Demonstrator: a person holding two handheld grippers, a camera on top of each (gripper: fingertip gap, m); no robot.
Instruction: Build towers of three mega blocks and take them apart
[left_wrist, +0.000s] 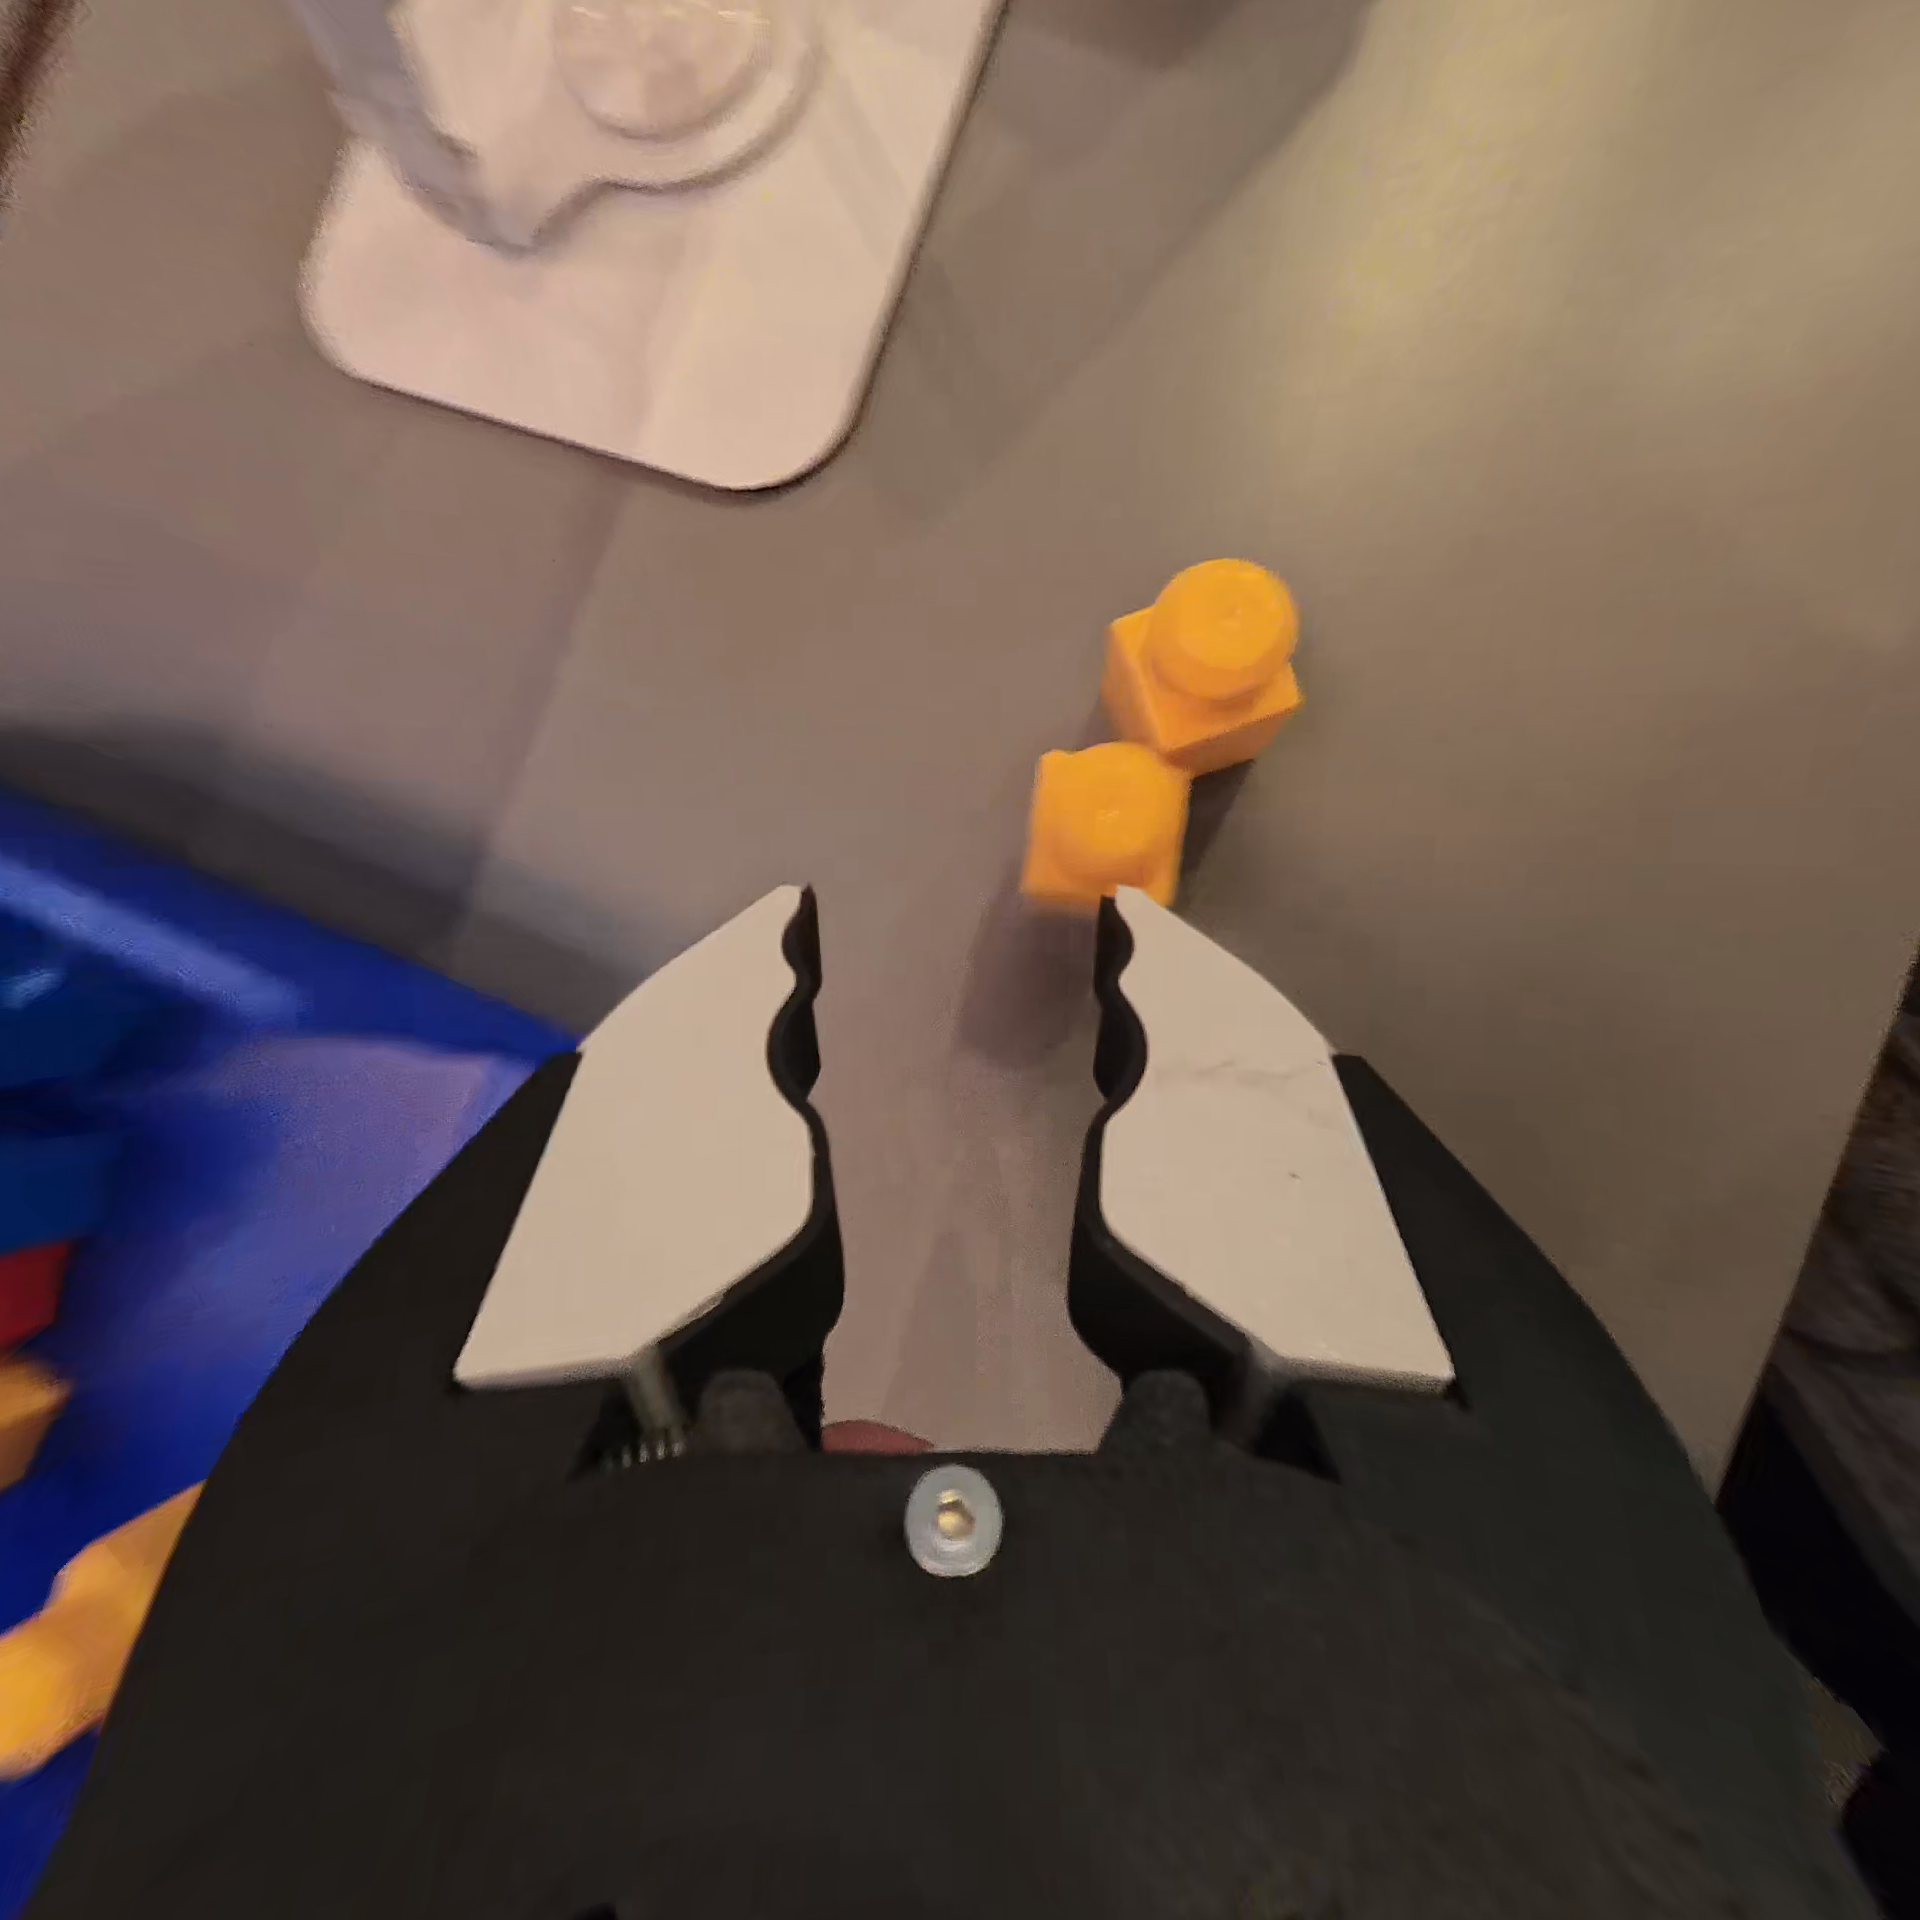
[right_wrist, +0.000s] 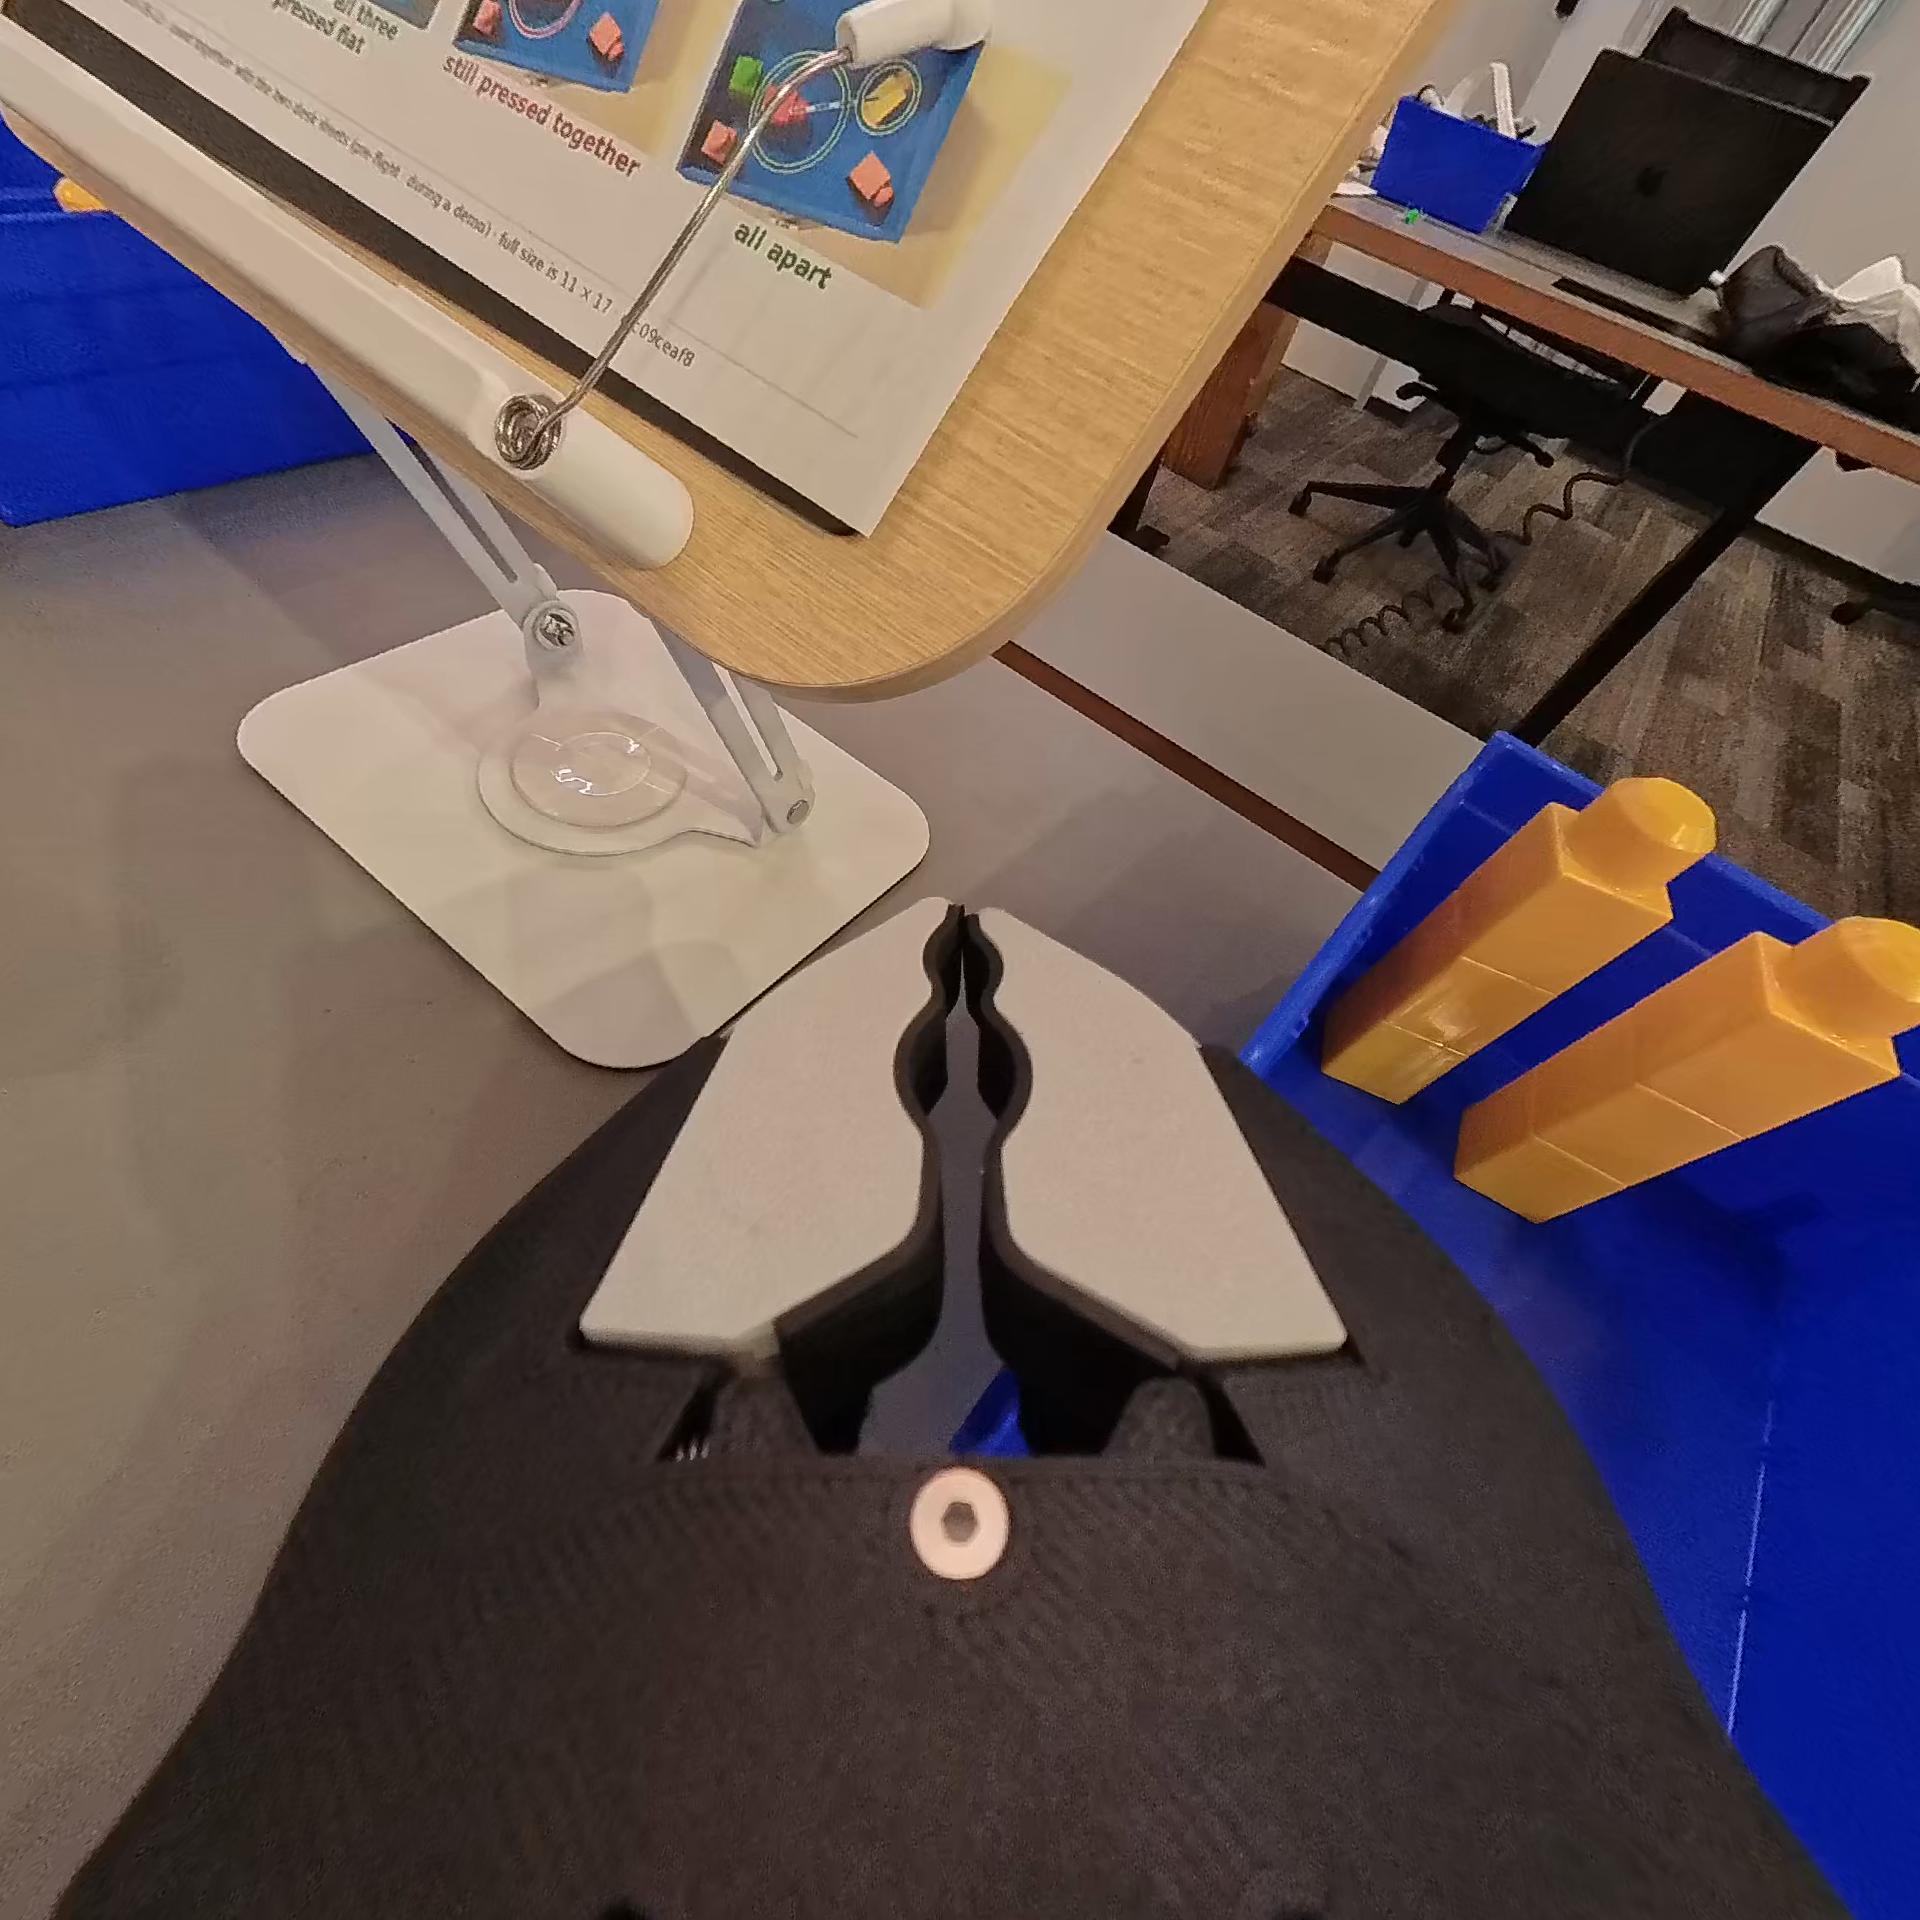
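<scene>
On the left wrist view, my left gripper (left_wrist: 956, 904) hung over the grey surface (left_wrist: 1507, 520) with its fingers apart and nothing between them; two loose orange blocks (left_wrist: 1107, 821) (left_wrist: 1205, 665) sat just ahead, off toward the right fingertip (left_wrist: 1127, 914). The frame was smeared, so I judged I could nudge the near block into its neighbour and scatter both. On the right wrist view, my right gripper (right_wrist: 961, 920) had its fingers closed on nothing, beside the blue bin (right_wrist: 1351, 997) holding two orange towers (right_wrist: 1496, 956) (right_wrist: 1683, 1081); a careless swing could have knocked those over.
</scene>
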